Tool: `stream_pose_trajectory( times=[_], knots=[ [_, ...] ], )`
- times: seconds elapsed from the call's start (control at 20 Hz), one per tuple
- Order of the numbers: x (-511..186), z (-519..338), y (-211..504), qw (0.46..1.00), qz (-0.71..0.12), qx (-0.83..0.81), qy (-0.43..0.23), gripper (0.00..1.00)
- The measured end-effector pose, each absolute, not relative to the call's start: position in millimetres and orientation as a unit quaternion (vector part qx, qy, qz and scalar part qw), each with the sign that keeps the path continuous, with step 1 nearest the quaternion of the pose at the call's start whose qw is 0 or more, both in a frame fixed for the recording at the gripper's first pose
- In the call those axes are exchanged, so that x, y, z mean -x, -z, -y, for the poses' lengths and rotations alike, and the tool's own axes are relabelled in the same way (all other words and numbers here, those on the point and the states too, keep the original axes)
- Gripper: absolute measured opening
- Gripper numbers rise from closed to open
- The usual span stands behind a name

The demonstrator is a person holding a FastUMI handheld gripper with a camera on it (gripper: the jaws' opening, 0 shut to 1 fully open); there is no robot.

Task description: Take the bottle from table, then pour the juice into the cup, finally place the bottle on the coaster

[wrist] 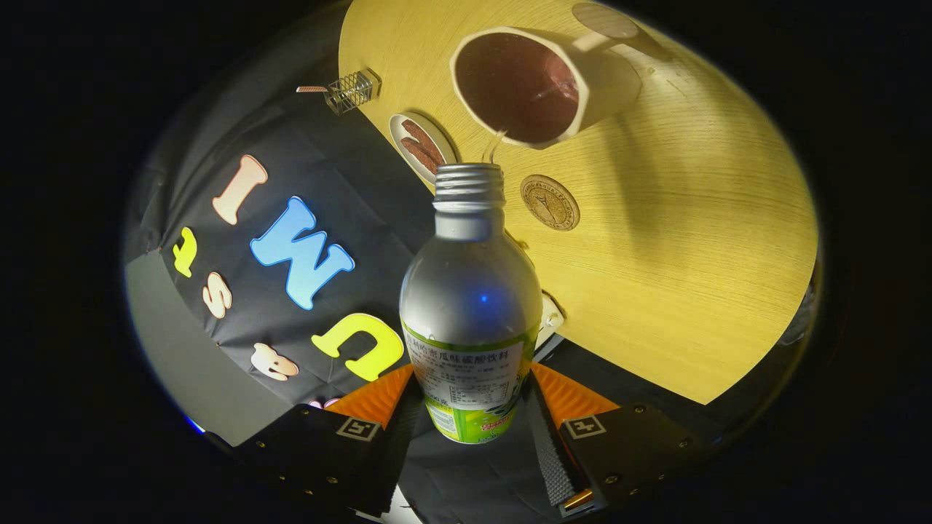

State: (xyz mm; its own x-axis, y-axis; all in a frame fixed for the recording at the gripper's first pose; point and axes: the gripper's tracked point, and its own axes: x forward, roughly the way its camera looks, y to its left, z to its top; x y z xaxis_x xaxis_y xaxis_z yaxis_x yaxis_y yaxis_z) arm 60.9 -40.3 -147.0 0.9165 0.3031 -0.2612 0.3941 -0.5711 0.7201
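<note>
Wooden table [677,291] takes up most of the scene, round-edged, light grain, tilted hard because the gripper is rolled over for the pour. Bottle [470,306] is next biggest: silvery body, green label at the base, cap off, threaded neck pointing out ahead of the fingers toward the cup. Gripper [473,418] has both fingers pressed on the bottle's lower body, one on each side, label end sitting between them, so a firm clamp on it.

Cup [542,84] lies just beyond the bottle mouth, a pale mug with a handle on its far side, dark juice already inside (level looks fairly high, hard to say exactly). A thin stream runs from the bottle mouth over the cup's near rim, so the step in hand is the pour, mid-flow.

Coaster [550,202], a small round wooden disc with an engraved mark, sits on the table between cup and bottle shoulder, nothing on it. A small plate [421,148] with brownish strips is near the table edge, a little wire rack [353,90] beyond it.

Next move, as I judge it: roll the bottle upright to cut the flow without dripping, then lower it centred onto the coaster and only then loosen the fingers.
</note>
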Motion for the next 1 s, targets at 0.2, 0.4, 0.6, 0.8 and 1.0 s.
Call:
stream_pose_trajectory(
  times=[0.2, 0.4, 0.6, 0.8, 1.0],
  knots=[
    [-57.2, 38.4, 156.3, 0.434, -0.202, -0.876, 0.06, 0.76],
    [-53.2, 41.0, 170.8, 0.469, -0.209, -0.855, 0.072, 0.77],
    [-48.5, 44.5, 192.6, 0.513, -0.218, -0.825, 0.092, 0.76],
    [-44.1, 44.9, 211.9, 0.571, -0.236, -0.778, 0.111, 0.76],
    [-40.4, 47.6, 228.4, 0.65, -0.253, -0.706, 0.125, 0.76]
  ],
)
